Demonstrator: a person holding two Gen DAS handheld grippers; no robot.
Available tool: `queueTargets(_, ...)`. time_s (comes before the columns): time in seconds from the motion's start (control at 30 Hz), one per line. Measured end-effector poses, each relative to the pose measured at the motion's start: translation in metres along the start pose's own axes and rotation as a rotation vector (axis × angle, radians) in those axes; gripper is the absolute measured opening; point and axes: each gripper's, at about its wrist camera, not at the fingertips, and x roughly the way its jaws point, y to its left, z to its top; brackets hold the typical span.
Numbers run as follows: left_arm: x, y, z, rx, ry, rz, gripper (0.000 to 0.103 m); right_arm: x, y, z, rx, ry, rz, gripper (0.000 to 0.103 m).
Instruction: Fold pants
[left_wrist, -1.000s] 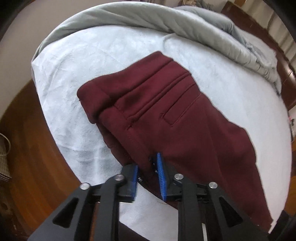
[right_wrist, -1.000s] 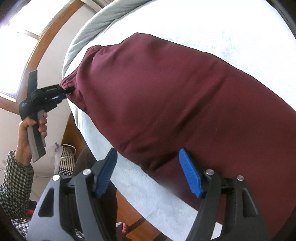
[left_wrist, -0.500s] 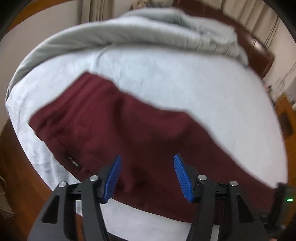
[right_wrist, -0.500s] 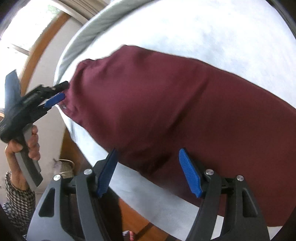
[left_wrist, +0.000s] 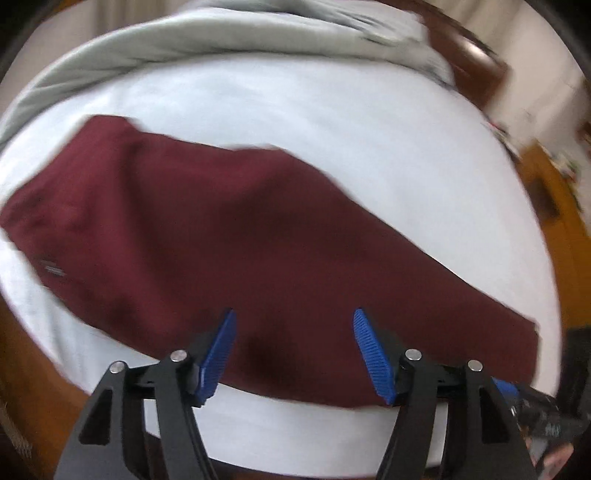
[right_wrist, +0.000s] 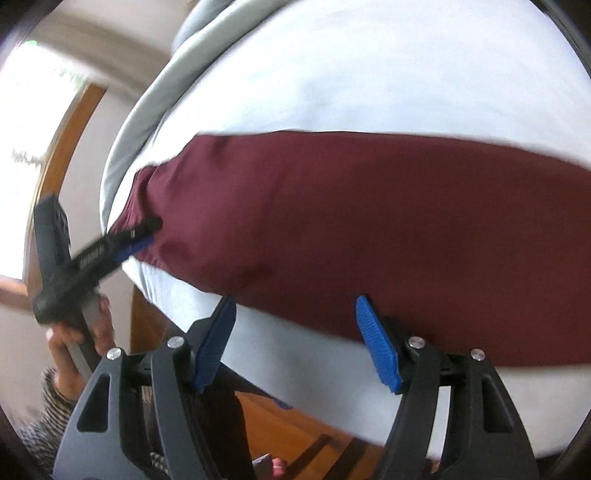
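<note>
Along the near edge of the bed (left_wrist: 332, 435) your maroon pants (left_wrist: 240, 236) lie flat in a long band on the white sheet (left_wrist: 332, 129), with bare sheet beyond them up to the bunched grey duvet (left_wrist: 207, 40) at the far edge. Your left gripper (left_wrist: 293, 354) hangs wide open over the pants' near hem, gripping nothing. Your right gripper (right_wrist: 295, 339) is equally spread and empty, just off the pants' near edge, above the sheet's rim and the wooden floor (right_wrist: 295, 428).
</note>
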Motion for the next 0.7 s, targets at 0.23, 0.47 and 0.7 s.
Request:
queueTargets(0.23,0.049,-0.085,-0.032,0.237,0.096,-0.058,0.068,-0.051,-0.096,-0.055,0.223,-0.068,-0.001,0.069)
queueTargets(0.47,0.070,-0.099,-0.028,0.270,0.119,0.021,0.076,-0.062,-0.165,-0.073,0.416,-0.158,0.095,0.069)
queueTargets(0.7,0.065,-0.113,-0.035,0.258,0.143,-0.029,0.076,-0.078,-0.208,-0.065,0.581,-0.325,0.178,0.068)
